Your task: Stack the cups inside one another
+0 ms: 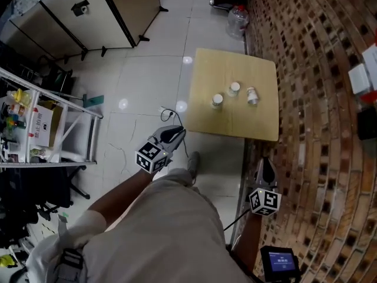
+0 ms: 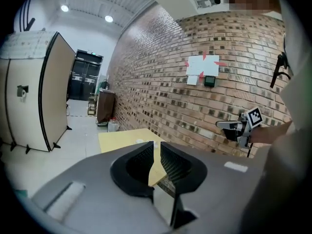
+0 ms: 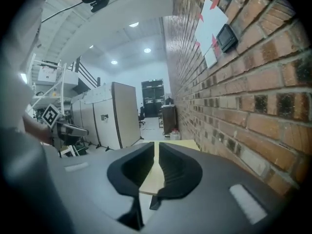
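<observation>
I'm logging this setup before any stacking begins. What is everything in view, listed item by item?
cups: 3, white, on the table; two standing, one lying on its side
table: 1, light wood, against the brick wall
brick wall: 1, brown, right side
water jug: 1, clear, on the floor beyond the table
partition panels: at least 2, beige, upper left
shelf rack: 1, white metal, far left, holding mixed items
cable: 1, on the floor by the table's near corner
left tongs: 1, grey, shut, empty, short of the table
right tongs: 1, grey, shut, empty, beside the wall
</observation>
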A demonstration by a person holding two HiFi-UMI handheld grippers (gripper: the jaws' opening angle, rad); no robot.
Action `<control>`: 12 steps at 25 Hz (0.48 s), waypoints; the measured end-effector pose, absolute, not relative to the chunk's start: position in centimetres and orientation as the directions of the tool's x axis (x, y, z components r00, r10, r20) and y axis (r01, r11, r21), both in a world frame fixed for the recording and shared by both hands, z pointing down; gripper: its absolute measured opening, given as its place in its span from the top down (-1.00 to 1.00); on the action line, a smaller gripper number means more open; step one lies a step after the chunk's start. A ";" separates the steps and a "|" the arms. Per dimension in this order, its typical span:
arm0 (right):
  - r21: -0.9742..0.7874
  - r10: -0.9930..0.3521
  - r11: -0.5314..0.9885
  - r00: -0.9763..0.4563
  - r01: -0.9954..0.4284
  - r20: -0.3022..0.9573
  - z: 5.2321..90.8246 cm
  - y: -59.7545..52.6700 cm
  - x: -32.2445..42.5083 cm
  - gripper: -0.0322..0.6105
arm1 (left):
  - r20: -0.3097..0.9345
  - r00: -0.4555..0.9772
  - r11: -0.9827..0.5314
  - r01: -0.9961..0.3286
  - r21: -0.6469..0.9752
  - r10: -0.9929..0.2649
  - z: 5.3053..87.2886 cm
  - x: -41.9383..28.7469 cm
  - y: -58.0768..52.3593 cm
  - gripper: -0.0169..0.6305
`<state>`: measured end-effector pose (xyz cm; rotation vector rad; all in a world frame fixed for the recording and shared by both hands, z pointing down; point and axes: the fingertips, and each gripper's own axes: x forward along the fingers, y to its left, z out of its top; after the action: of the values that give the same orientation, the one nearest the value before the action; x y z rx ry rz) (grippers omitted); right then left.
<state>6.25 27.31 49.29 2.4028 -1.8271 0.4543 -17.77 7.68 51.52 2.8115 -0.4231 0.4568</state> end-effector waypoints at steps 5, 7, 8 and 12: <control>-0.069 -0.920 -0.288 0.256 -0.955 0.298 49.2 23.2 8.3 0.83 | 0.323 0.924 -0.942 -0.278 0.190 -0.207 51.7 -14.1 3.7 0.80; -0.056 -0.917 -0.293 0.264 -0.954 0.297 49.5 21.7 9.4 0.83 | 0.318 0.927 -0.948 -0.264 0.175 -0.200 51.9 -12.7 2.2 0.80; -0.053 -0.917 -0.295 0.267 -0.954 0.297 49.6 21.0 10.0 0.83 | 0.318 0.927 -0.950 -0.263 0.171 -0.199 52.0 -12.1 1.4 0.80; -0.052 -0.909 -0.307 0.276 -0.950 0.312 50.5 19.8 11.1 0.83 | 0.327 0.924 -0.948 -0.266 0.173 -0.199 52.5 -10.8 -0.3 0.78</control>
<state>11.10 19.82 50.47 2.3904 -1.7558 0.4286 -10.79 -0.26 52.53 2.8686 -0.3512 0.4554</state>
